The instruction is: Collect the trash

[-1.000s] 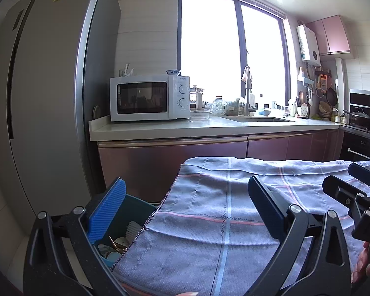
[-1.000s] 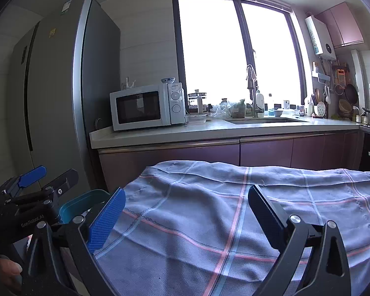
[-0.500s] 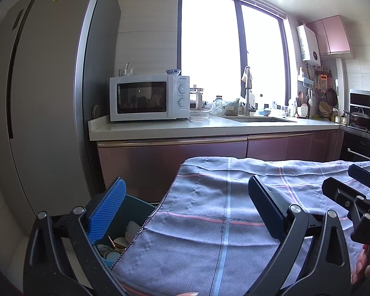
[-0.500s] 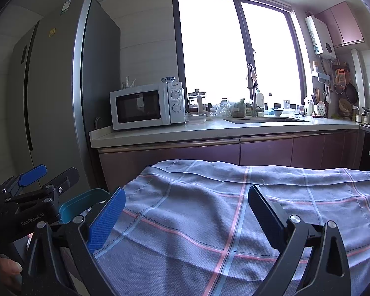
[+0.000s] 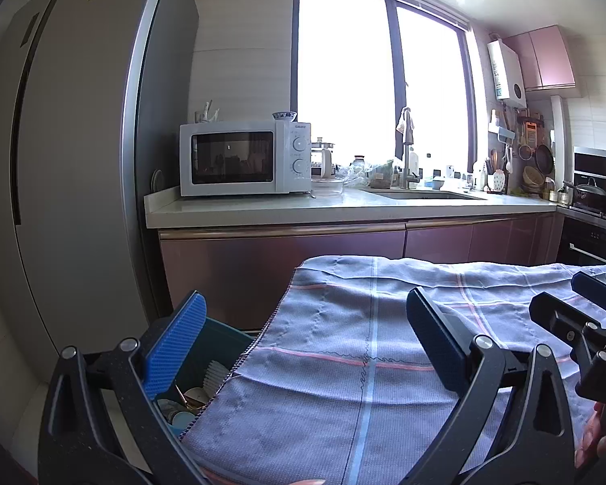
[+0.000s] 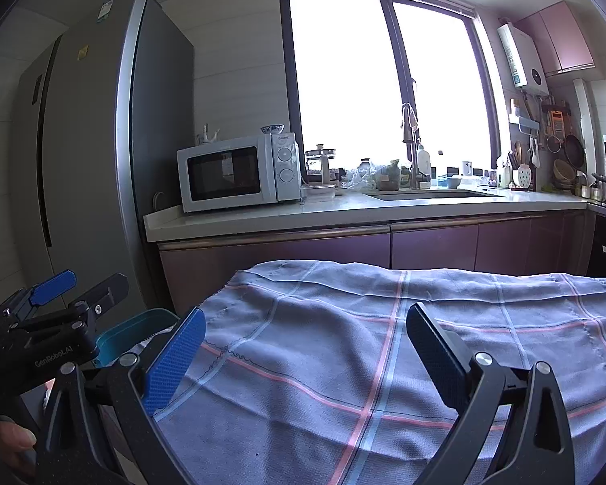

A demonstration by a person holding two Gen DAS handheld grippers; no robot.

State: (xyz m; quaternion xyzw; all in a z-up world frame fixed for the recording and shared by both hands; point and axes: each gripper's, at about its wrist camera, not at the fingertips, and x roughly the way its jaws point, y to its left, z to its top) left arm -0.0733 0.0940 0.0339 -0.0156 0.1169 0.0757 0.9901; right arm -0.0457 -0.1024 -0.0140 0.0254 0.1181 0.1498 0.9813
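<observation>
Since no trash shows on the plaid cloth (image 5: 363,363) filling the lower frame, the left gripper (image 5: 303,347) and right gripper (image 6: 303,347) just hover with jaws wide apart, probably scouting, while the teal bin (image 5: 206,347) of scraps waits lower left.

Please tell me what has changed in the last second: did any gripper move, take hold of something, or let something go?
Nothing visibly changed. The left gripper and the right gripper hang open and empty above the checked cloth, and the teal bin of trash sits beside the cloth's edge as before.
</observation>
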